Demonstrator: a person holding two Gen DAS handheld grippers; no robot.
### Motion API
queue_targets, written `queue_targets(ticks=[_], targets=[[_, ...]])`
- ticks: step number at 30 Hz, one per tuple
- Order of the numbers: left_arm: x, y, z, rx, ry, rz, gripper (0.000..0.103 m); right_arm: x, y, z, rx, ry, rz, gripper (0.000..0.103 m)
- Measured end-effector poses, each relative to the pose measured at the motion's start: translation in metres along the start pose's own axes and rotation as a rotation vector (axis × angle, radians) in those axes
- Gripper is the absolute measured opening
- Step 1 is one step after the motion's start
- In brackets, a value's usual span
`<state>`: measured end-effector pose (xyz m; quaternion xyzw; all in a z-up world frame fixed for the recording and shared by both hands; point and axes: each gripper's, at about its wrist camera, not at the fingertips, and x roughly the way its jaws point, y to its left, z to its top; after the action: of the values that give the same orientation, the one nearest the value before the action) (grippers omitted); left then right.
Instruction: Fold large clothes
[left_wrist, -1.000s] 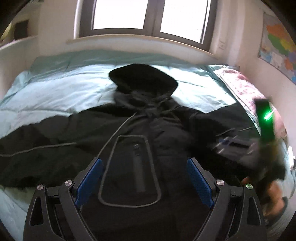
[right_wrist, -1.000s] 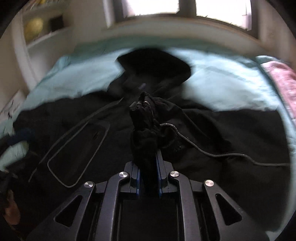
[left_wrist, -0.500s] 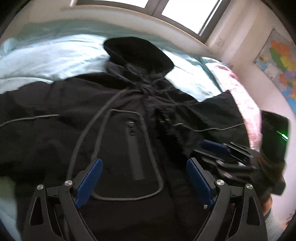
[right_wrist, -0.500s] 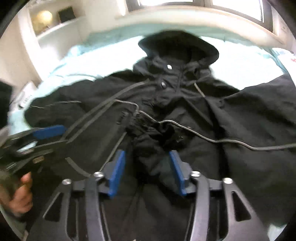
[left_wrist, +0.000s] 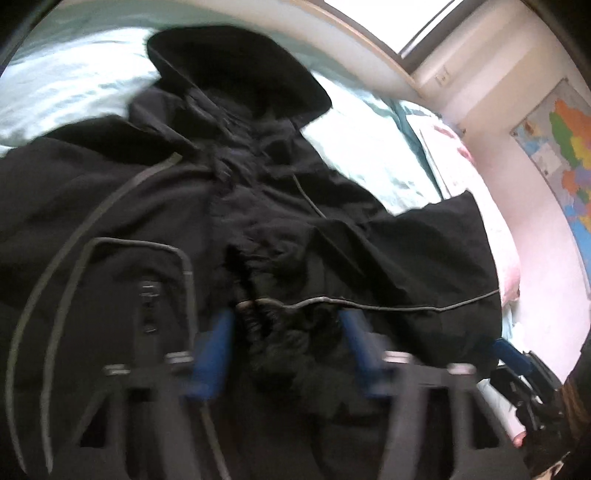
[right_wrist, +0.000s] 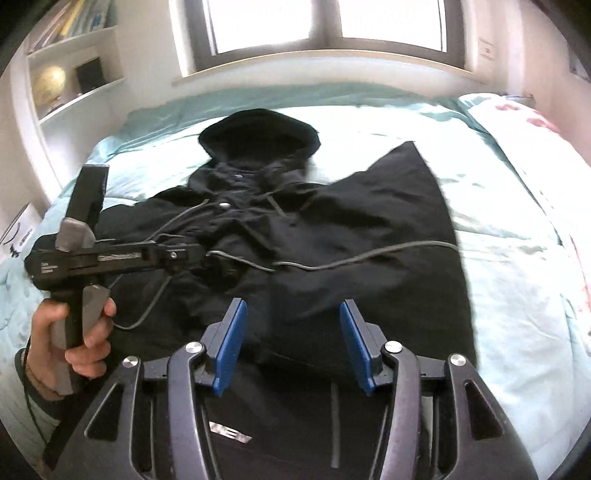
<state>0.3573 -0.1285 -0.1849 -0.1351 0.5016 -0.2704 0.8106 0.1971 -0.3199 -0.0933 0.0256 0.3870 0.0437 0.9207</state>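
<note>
Now my left tongs (left_wrist: 286, 332) are closing around bunched black coat (right_wrist: 332, 229) cloth; my right tongs (right_wrist: 291, 339) gape, holding nothing.

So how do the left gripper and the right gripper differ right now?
The left gripper is closing, with bunched black jacket fabric between its fingers; the right gripper stands open, its fingers gripping nothing. The left sits low at the jacket's middle, while the right hovers above the hem. Both have blue pads.
</note>
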Motion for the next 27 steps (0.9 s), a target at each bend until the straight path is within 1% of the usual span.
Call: queue_targets(ticks=[1,3,5,6,7,9,11,13,15,17,18,19,20,21,22,24,26,27], targets=[[0.004,-0.002,0.001,0.005,0.001,0.024,0.023,-0.003,-0.004,-0.001,0.004,-0.004,-0.015,0.055],[0.001,-0.003,0.004,0.01,-0.02,0.019,0.022,-0.011,-0.012,0.0,0.02,-0.021,-0.044,0.055],[-0.018,-0.003,0.008,0.024,-0.072,0.024,0.021,-0.019,-0.018,0.003,0.041,-0.046,-0.056,0.055],[-0.035,-0.002,0.012,0.039,-0.115,0.035,0.021,-0.025,-0.021,0.006,0.052,-0.061,-0.062,0.055],[-0.046,0.0,0.014,0.045,-0.139,0.039,0.021,-0.028,-0.024,0.008,0.057,-0.07,-0.065,0.056],[-0.09,0.014,0.023,0.054,-0.217,0.057,0.021,-0.029,-0.027,0.016,0.072,-0.08,-0.058,0.056],[-0.125,0.032,0.027,0.053,-0.264,0.1,0.021,-0.022,-0.026,0.024,0.085,-0.066,-0.039,0.056],[-0.153,0.056,0.026,0.039,-0.282,0.162,0.021,-0.002,-0.019,0.033,0.092,-0.037,-0.012,0.056],[-0.168,0.084,0.02,0.016,-0.264,0.223,0.021,0.027,-0.007,0.04,0.09,0.008,0.015,0.056],[-0.167,0.111,0.011,-0.026,-0.194,0.247,0.021,0.057,0.008,0.042,0.076,0.055,0.029,0.056],[-0.158,0.128,0.004,-0.051,-0.131,0.277,0.021,0.076,0.018,0.042,0.063,0.085,0.033,0.056],[-0.151,0.137,-0.001,-0.063,-0.096,0.294,0.021,0.094,0.026,0.039,0.054,0.114,0.032,0.056],[-0.136,0.152,-0.009,-0.082,-0.041,0.318,0.021,0.113,0.033,0.036,0.047,0.153,0.021,0.056],[-0.124,0.163,-0.016,-0.1,-0.008,0.315,0.022,0.138,0.039,0.029,0.039,0.218,-0.009,0.057],[-0.12,0.168,-0.019,-0.105,-0.009,0.305,0.024,0.154,0.042,0.022,0.033,0.259,-0.03,0.057],[-0.128,0.174,-0.021,-0.113,-0.047,0.251,0.024,0.162,0.045,0.018,0.029,0.247,-0.048,0.058],[-0.147,0.174,-0.018,-0.13,-0.085,0.202,0.029,0.16,0.038,0.023,0.064,0.273,-0.026,0.058],[-0.16,0.171,-0.017,-0.132,-0.123,0.197,0.029,0.156,0.035,0.027,0.083,0.281,-0.011,0.058]])
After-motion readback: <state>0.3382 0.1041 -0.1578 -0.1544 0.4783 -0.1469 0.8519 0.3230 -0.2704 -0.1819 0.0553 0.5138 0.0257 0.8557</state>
